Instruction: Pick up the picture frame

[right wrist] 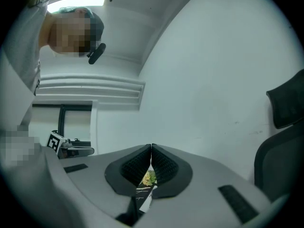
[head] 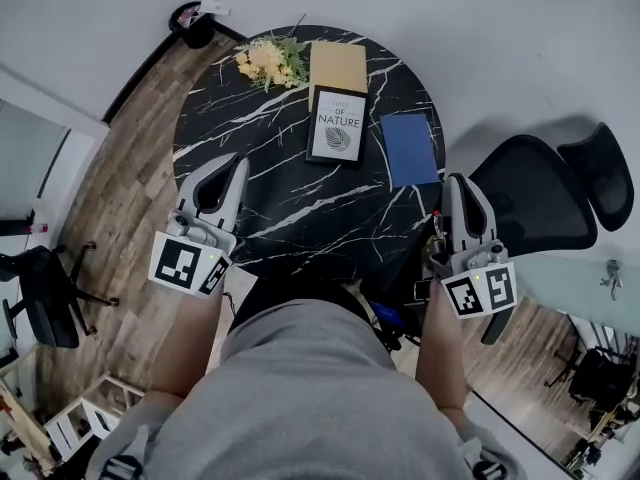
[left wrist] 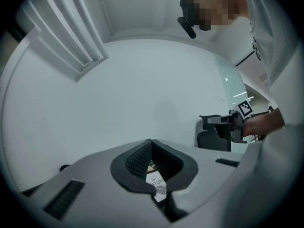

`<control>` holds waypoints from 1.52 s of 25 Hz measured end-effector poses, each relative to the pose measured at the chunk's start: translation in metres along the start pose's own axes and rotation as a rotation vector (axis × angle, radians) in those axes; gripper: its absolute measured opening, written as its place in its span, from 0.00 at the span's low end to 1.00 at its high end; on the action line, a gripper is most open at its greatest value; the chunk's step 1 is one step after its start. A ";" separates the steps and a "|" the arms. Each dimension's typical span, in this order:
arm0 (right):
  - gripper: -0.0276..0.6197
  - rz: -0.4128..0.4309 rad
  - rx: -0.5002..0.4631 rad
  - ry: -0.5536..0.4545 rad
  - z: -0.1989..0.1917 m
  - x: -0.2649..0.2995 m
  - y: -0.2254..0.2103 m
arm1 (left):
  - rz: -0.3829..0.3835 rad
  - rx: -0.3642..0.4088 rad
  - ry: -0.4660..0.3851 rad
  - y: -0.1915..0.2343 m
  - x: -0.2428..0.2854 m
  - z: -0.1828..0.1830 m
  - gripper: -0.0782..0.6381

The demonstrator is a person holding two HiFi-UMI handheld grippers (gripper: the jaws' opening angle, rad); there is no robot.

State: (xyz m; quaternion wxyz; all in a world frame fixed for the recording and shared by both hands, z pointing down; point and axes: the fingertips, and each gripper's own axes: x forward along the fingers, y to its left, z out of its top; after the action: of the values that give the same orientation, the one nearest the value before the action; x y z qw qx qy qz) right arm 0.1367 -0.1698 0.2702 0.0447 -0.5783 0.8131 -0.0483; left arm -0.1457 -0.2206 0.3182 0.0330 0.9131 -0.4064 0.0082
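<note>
Wood-plank floor (head: 105, 203) runs along the left side of a round black table (head: 290, 218) with white marble veins, and a black office chair (head: 545, 196) stands close to the table's right edge. The picture frame (head: 338, 126) sits on the far half of the table, near the middle. It is black-edged with a white print that shows a leaf and the word NATURE. Whether it lies flat or is propped up cannot be told from above. Its far edge meets a tan notebook (head: 337, 65), a bunch of yellow flowers (head: 270, 63) lies just left of that notebook, and a blue book (head: 409, 149) lies just to the frame's right, a narrow gap between them. Both grippers are held level over the near side of the table, well apart from the frame and from each other. The left gripper (head: 238, 161) is at the near left edge. In the left gripper view its jaws meet at the tips with nothing held, and part of the frame (left wrist: 156, 180) shows through the hollow behind them. The right gripper (head: 453, 180) is at the near right edge, beside the chair. In the right gripper view its jaws (right wrist: 151, 146) are pressed together and empty, and the flowers (right wrist: 148, 177) show through the hollow behind them.
</note>
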 end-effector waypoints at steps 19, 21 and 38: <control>0.08 0.004 0.017 0.068 -0.011 0.005 -0.018 | 0.041 -0.040 0.036 0.004 0.004 -0.015 0.12; 0.08 0.011 0.017 0.067 -0.009 0.008 -0.025 | 0.049 -0.039 0.038 0.000 0.006 -0.015 0.12; 0.08 0.076 0.063 0.080 -0.031 0.040 -0.056 | 0.099 -0.032 0.060 -0.003 0.030 -0.028 0.12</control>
State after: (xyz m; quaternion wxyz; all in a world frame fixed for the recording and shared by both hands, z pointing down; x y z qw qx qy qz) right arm 0.1720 -0.2251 0.3078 0.0318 -0.5431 0.8336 -0.0951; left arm -0.1228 -0.2394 0.3476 0.0593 0.8906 -0.4499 0.0308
